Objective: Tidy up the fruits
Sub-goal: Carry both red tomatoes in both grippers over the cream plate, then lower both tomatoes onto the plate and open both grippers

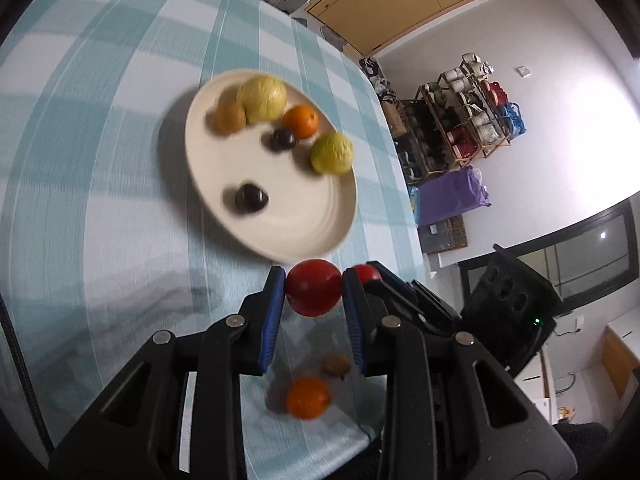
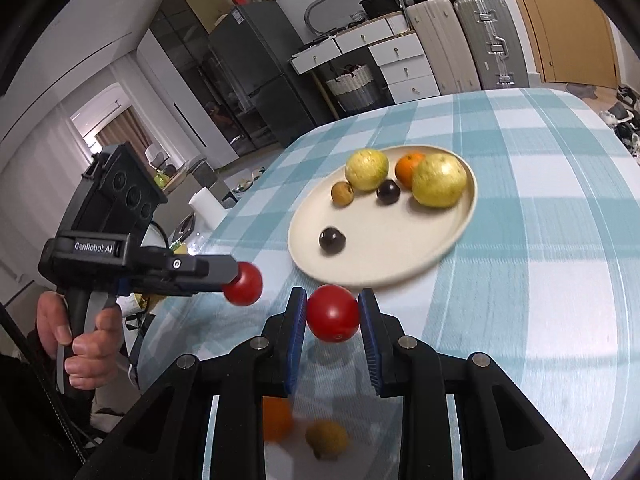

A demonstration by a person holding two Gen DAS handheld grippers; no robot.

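Observation:
My left gripper (image 1: 314,286) is shut on a red tomato (image 1: 313,287) held above the tablecloth, just short of the cream plate (image 1: 320,236). My right gripper (image 2: 333,312) is shut on another red tomato (image 2: 333,313), also near the plate's (image 2: 400,264) front rim. The left gripper (image 2: 236,276) shows in the right wrist view with its tomato (image 2: 243,283). The plate holds two yellow-green fruits (image 2: 439,180), an orange (image 2: 408,166), a small brown fruit (image 2: 343,193) and two dark plums (image 2: 332,240). An orange (image 1: 308,396) and a brown fruit (image 1: 336,366) lie on the cloth below the grippers.
The table has a blue and white checked cloth (image 2: 540,240). Its edge runs on the left in the right wrist view, with a fridge (image 2: 264,80) and drawers (image 2: 400,60) beyond. A shoe rack (image 1: 460,120) stands past the table edge in the left wrist view.

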